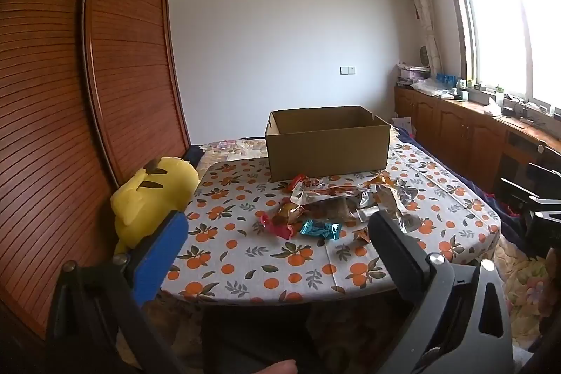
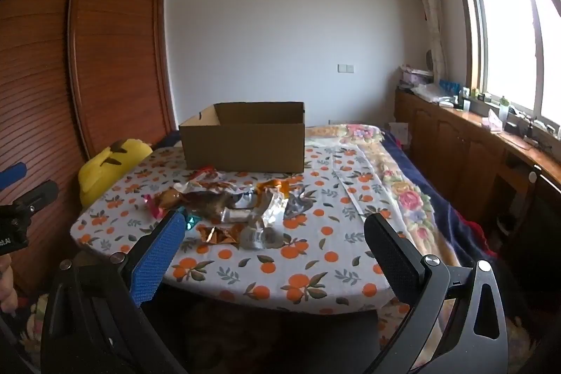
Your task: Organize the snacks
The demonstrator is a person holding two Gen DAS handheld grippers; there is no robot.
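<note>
We hold the left gripper (image 1: 277,251) wide apart, nothing between its blue finger (image 1: 159,260) and black finger (image 1: 398,255). It hangs over the near edge of the table (image 1: 245,283), short of the snacks. The right gripper (image 2: 273,251) is also spread wide and carries nothing, held over the same near edge.

The snack pile (image 1: 336,205) lies ahead of the left gripper, on the orange-print cloth (image 1: 224,198), slightly toward the black finger. In it we see a teal wrapper (image 1: 320,228) nearest us, a red wrapper (image 1: 277,226) just beside it on the blue-finger side, silver foil packs (image 1: 403,198) farther toward the black finger, and a red-white pack (image 1: 305,184) at the far end, close to the box. The black fingertip overlaps the pile's edge in view; we cannot tell any contact.

The box (image 1: 328,146) stands open-topped beyond the pile, straight ahead; the visible part of its inside shows nothing, its floor hidden by the near wall. From the right wrist the box (image 2: 243,142) sits ahead and toward the blue finger, pile (image 2: 231,205) between the fingers, with a gold wrapper (image 2: 219,233) nearest.

A yellow plush (image 1: 150,198) lies off the table edge, beyond the left blue finger, against the wardrobe (image 1: 70,93). The left gripper's tip (image 2: 21,195) shows at the far left of the right view.
</note>
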